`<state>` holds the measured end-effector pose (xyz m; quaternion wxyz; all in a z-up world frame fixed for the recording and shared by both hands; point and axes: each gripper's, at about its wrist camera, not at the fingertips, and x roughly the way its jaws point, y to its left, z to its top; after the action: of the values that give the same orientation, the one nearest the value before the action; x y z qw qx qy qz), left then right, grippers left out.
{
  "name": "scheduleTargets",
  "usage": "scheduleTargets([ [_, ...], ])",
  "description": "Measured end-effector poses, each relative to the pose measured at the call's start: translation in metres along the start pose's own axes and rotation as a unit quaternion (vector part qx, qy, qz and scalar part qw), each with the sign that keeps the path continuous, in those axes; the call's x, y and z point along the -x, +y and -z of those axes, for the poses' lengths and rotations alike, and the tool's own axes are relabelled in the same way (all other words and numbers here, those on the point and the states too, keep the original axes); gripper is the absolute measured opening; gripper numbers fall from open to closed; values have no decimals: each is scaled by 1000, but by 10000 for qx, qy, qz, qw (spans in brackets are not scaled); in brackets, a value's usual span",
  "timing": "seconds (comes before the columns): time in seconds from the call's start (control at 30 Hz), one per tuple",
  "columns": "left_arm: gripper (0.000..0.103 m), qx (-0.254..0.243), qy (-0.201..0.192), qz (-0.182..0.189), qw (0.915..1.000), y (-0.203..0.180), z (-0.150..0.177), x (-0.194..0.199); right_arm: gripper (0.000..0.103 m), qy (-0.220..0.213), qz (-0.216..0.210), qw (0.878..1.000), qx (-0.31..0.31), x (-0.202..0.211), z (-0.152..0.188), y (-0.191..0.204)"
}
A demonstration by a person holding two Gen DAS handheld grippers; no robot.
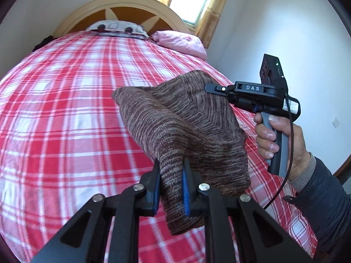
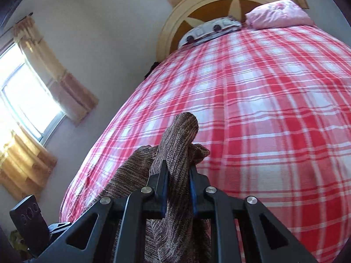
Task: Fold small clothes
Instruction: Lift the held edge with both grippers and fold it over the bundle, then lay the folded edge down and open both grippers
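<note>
Left wrist view shows the left gripper [image 1: 172, 188] with its jaws clenched on a bunched edge of a brown knitted garment [image 1: 186, 127], which hangs in the air above the bed [image 1: 65, 109]. At the right of that view the right gripper [image 1: 216, 88], held in the person's right hand [image 1: 276, 140], reaches into the far side of the same garment. The right wrist view confirms it: the jaws there are pinched on a fold of the knit, and the cloth droops away to the near left.

The step in hand looks like the lift and spread. The garment is off the bed, slack and creased, held at two points but not yet laid flat. No fold is made so far, as far as I can judge. The next move probably calls for drawing the two grips apart to take up the slack, then lowering the cloth onto the checked cover so an edge lies straight.

Room is generous. The bed stretches far and left with nothing on it until the pink pillow [image 1: 182, 42] and patterned pillow [image 1: 116, 28] by the headboard [image 1: 122, 8]. The right edge of the bed runs close under the right hand, with the wall beyond, so the cloth is best set down toward the left.
</note>
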<state>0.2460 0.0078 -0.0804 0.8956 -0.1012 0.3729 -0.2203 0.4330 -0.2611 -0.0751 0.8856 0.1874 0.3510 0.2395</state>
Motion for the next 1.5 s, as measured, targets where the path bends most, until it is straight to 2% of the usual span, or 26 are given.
scheduleTargets([
  [0.4, 17, 347, -359, -558, 9972, 57, 24, 74, 15, 340, -619, 9969, 344, -68, 14, 96],
  [0.8, 17, 830, -646, -1171, 9875, 112, 57, 129, 15, 767, -1101, 9884, 712, -147, 32, 186],
  [1.07, 17, 1142, -522, -1409, 9820, 146, 87, 134, 15, 1081, -1119, 9842, 840, -192, 50, 211],
  [1.23, 17, 1298, -365, -1508, 9793, 157, 103, 126, 15, 1212, -991, 9829, 969, -215, 63, 221],
  [1.5, 17, 1322, -174, -1562, 9787, 164, 120, 114, 15, 1460, -745, 9836, 752, -233, 69, 198],
])
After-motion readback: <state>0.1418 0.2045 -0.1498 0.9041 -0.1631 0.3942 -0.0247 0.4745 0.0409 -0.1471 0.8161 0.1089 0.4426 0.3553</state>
